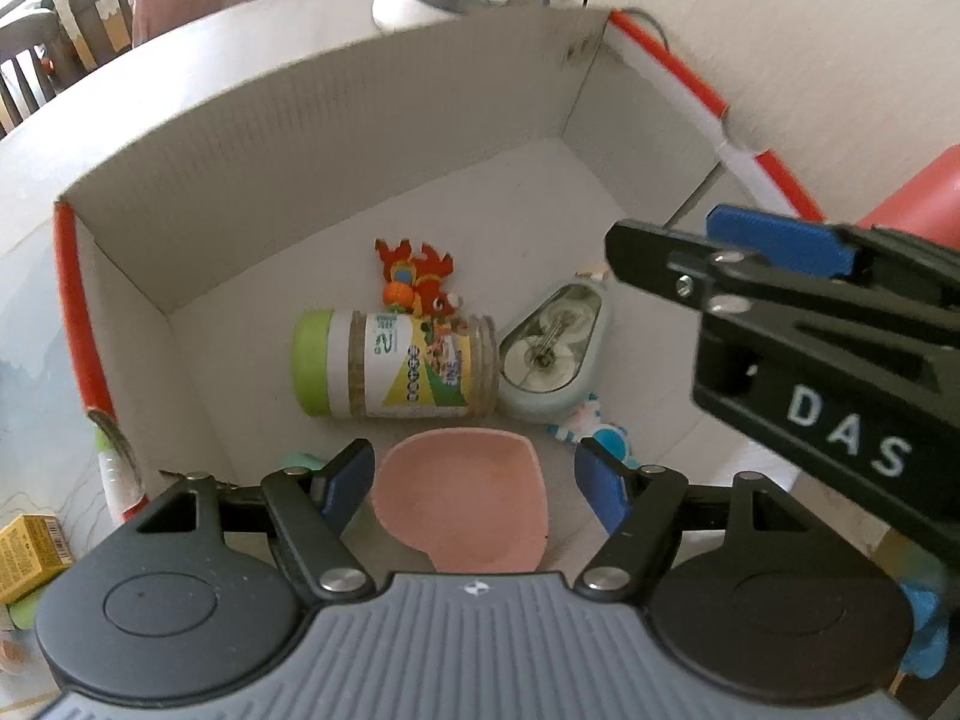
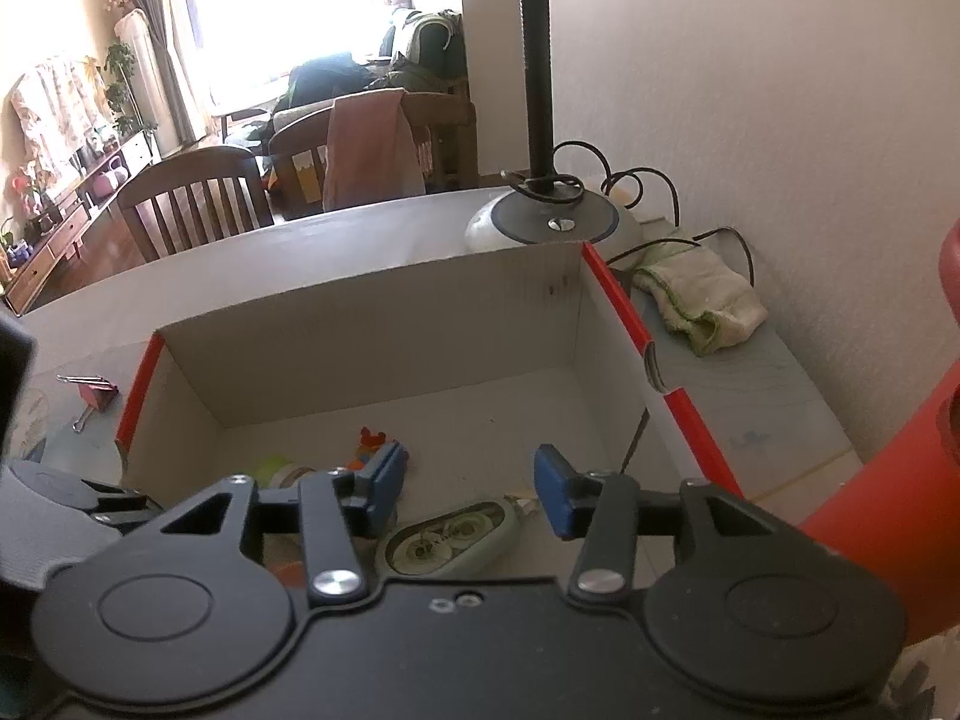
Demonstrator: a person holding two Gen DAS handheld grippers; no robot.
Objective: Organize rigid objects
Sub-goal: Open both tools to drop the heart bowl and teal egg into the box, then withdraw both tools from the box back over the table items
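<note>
A white cardboard box [image 1: 336, 138] with red edges stands under both grippers. On its floor lie a green-lidded jar [image 1: 396, 363] on its side, an orange dragon toy [image 1: 417, 279], a mint correction-tape dispenser [image 1: 555, 354] and a small blue-and-white toy [image 1: 591, 429]. My left gripper [image 1: 474, 483] is open around a pink heart-shaped dish [image 1: 462, 498], with a narrow gap at the right pad. Whether the dish rests on the floor is unclear. My right gripper [image 2: 471, 489] hangs open above the dispenser [image 2: 447, 540] with nothing between its fingers. It also reaches in from the right [image 1: 666, 228] in the left wrist view.
Behind the box stand a lamp base [image 2: 546, 222] and its cables. A crumpled cloth [image 2: 702, 294] lies right of the box. A pink binder clip [image 2: 90, 393] and a yellow carton [image 1: 30, 552] lie to the left. A red object [image 2: 888, 516] rises at the right, with chairs beyond the table.
</note>
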